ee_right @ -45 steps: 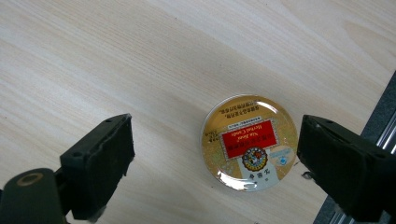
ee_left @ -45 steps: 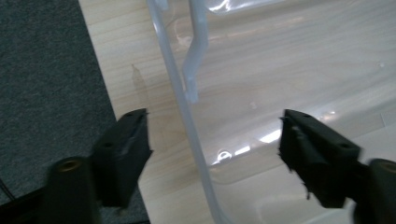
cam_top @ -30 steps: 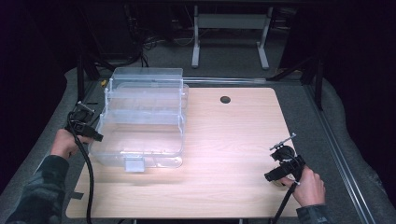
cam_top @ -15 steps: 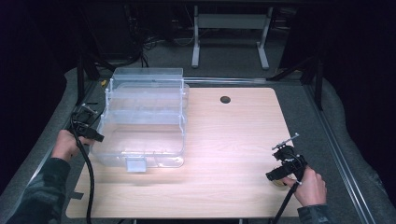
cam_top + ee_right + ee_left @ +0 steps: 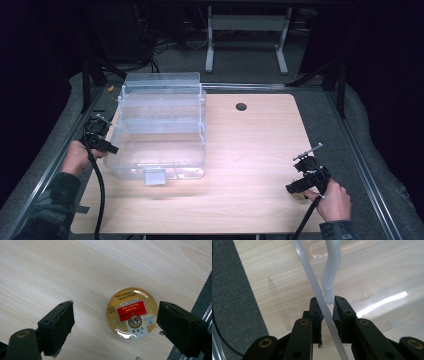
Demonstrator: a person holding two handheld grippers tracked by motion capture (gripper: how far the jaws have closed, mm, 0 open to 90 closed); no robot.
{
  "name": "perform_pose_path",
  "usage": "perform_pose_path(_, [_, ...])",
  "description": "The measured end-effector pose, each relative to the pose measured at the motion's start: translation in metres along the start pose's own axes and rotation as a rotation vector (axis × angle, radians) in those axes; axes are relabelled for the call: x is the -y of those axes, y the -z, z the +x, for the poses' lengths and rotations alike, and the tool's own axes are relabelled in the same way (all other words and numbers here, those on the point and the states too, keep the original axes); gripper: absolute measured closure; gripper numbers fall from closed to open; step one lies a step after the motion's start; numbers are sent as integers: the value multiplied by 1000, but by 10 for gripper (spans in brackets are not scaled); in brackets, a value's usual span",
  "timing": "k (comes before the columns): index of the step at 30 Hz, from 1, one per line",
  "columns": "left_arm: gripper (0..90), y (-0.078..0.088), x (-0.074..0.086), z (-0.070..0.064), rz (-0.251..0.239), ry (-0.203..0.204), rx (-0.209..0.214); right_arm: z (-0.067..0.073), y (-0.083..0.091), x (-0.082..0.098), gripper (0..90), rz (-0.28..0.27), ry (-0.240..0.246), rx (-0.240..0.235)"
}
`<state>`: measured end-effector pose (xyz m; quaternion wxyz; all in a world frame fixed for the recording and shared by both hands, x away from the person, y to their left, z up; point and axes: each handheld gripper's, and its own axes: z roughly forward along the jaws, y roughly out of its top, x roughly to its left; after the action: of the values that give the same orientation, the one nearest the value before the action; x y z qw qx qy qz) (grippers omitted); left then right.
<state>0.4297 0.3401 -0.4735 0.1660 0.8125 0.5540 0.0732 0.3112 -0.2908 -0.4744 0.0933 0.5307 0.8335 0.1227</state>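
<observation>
While the clear bin (image 5: 160, 127) blurs at its edges, left gripper (image 5: 327, 305) clamped on its thin rim (image 5: 312, 277), right gripper (image 5: 113, 327) wide, round tin (image 5: 132, 313) between its jaws, untouched.

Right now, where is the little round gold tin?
The round gold tin lies flat on the wooden table at its near right corner, under the open right claw, far from the clear plastic box on the left.
</observation>
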Motion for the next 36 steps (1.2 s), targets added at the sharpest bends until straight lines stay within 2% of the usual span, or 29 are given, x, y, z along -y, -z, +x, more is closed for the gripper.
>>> perform_pose_path(6, [759,-1,-2,-13,3,-31,-2,2,2,-1,139,-4,4,0])
perform_pose_path(17, [745,-5,-6,-35,-16,-65,1,2,5,-1,138,-7,5,2])
perform_pose_path(20, [740,-6,-7,-42,-21,-81,-3,4,5,-3,137,-2,12,18])
perform_pose_path(22, [737,-6,-7,-47,-25,-89,-2,4,5,-4,137,-3,13,-5])
perform_pose_path(23, [734,-6,-7,-49,-26,-91,0,6,6,-5,137,1,18,35])
perform_pose_path(24, [733,-6,-7,-50,-24,-97,-1,6,6,-6,137,-7,17,-8])
perform_pose_path(25, [732,-7,-8,-54,-24,-101,-3,6,6,-6,137,-7,20,-21])
perform_pose_path(26, [730,-7,-8,-56,-26,-110,0,9,8,-8,138,3,24,43])
perform_pose_path(27, [727,-7,-9,-57,-22,-114,5,8,7,-8,138,-11,25,1])
perform_pose_path(28, [724,-7,-9,-59,-20,-120,6,8,7,-9,138,-11,25,-16])
perform_pose_path(29, [722,-7,-10,-62,-16,-127,4,10,7,-9,138,-8,29,12])
perform_pose_path(36, [718,-10,-15,-76,-16,-152,13,10,5,-9,139,-4,32,7])
